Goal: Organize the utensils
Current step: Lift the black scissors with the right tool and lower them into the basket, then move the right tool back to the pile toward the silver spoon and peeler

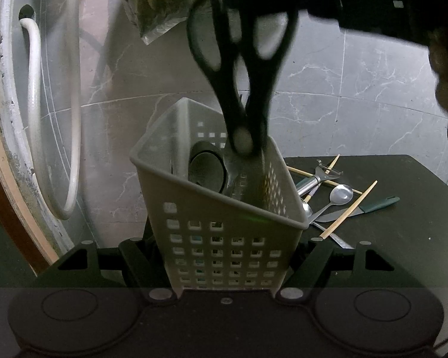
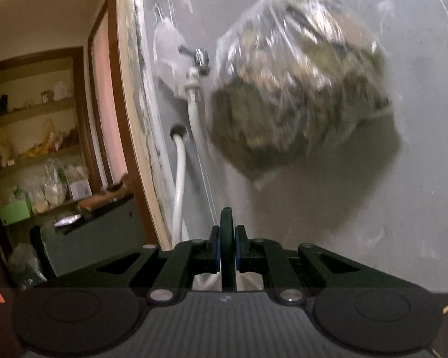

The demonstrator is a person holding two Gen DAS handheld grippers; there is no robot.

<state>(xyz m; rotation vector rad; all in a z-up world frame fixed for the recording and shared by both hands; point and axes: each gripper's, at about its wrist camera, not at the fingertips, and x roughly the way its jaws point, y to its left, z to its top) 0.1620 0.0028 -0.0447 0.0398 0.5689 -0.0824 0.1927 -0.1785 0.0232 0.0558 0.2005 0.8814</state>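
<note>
Grey marbled wall tiles (image 1: 358,89) backed a dark table (image 1: 403,238). On it, the left gripper (image 1: 225,256) clamped one grey perforated plastic caddy (image 1: 218,238) at its base. One pair of black-handled scissors (image 1: 242,68) hung blades-down into the caddy beside a dark ladle-like utensil (image 1: 206,170). Loose on the table lay two steel spoons (image 1: 337,197), one peeler (image 1: 319,176), one green-handled knife (image 1: 373,204) and several wooden chopsticks (image 1: 349,208). Only the right wrist view showed the right gripper (image 2: 227,250) pinched narrowly on a dark handle loop (image 2: 226,223), a shelved room (image 2: 35,137), and one hanging plastic bag (image 2: 298,83).
</note>
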